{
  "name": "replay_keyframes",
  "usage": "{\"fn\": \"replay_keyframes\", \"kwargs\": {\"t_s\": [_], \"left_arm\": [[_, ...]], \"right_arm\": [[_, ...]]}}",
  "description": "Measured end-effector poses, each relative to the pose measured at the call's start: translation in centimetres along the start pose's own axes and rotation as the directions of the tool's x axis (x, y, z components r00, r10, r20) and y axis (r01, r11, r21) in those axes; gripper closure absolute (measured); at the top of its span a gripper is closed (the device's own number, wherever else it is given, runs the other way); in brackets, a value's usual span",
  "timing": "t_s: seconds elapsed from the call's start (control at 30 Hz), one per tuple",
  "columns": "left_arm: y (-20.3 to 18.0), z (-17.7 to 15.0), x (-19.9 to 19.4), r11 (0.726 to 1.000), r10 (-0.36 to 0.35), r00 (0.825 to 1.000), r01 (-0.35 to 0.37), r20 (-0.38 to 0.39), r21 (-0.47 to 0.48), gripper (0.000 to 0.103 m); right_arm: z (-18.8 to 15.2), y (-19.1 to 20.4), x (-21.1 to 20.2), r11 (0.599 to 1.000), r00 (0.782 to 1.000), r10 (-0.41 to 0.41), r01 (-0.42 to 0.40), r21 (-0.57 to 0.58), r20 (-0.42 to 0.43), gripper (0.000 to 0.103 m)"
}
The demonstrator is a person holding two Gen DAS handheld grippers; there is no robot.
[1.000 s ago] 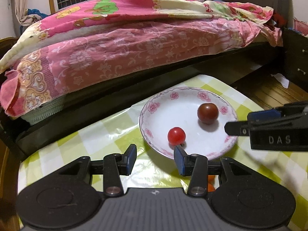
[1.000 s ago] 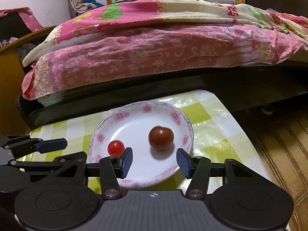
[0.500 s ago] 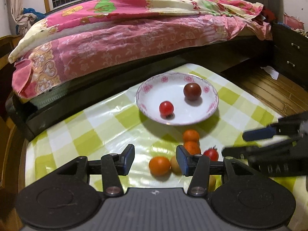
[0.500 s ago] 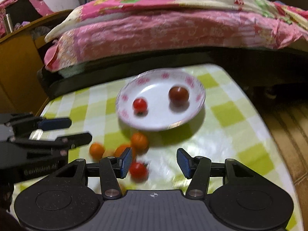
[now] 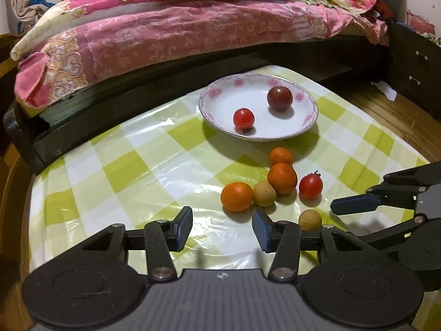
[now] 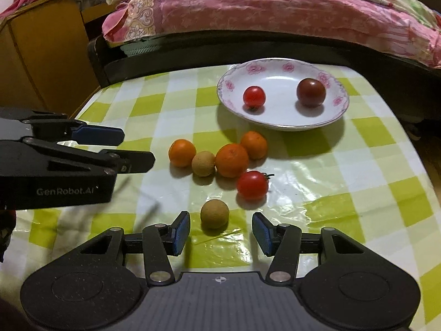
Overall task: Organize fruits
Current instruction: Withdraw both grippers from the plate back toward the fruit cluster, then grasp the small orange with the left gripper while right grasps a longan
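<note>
Now both grippers have drawn back from the plate [image 6: 284, 122], leaving a red tomato [image 6: 254, 96] and a dark tomato [image 6: 311, 92] resting on it. Six loose fruits lie on the checked counter [image 6: 358, 171] just before it. Nearest the right gripper [image 6: 221, 234], whose jaws stand wide and empty, sits a brown longan [image 6: 214, 213]. The left gripper [image 5: 222, 229] is likewise spread, holding nothing; seemingly another pick comes next.
</note>
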State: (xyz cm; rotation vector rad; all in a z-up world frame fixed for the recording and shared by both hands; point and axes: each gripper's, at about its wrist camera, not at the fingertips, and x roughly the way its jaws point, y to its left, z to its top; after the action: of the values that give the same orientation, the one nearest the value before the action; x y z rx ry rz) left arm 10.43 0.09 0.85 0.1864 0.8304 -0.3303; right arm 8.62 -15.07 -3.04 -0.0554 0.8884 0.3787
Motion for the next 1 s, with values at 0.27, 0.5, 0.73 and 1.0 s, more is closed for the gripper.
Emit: {"fn": "replay_keyframes", "kwargs": {"t_s": [0.27, 0.5, 0.73, 1.0], "left_arm": [[-0.3, 0.1, 1.8, 0.997, -0.014, 1.000, 0.014, 0.001, 0.074, 0.048], [-0.3, 0.6, 3.6, 0.991, -0.035, 0.999, 0.034, 0.007, 0.130, 0.048], [-1.0, 0.8, 5.1, 0.983, -0.055, 0.998, 0.056, -0.009, 0.176, 0.048], [-1.1, 1.2, 5.5, 0.985, -0.100, 0.995, 0.102, -0.017, 0.141, 0.063]], "right_arm": [[0.0, 0.1, 1.3, 0.999, 1.000, 0.004, -0.004, -0.039, 0.000, 0.072], [0.2, -0.3, 1.4, 0.999, 0.999, 0.034, -0.034, -0.026, -0.002, 0.078], [0.4, -0.9, 1.5, 0.998, 0.998, 0.061, -0.061, 0.010, -0.013, 0.079], [0.6, -1.3, 1.5, 0.996, 0.996, 0.083, -0.082, 0.033, -0.025, 0.079]]}}
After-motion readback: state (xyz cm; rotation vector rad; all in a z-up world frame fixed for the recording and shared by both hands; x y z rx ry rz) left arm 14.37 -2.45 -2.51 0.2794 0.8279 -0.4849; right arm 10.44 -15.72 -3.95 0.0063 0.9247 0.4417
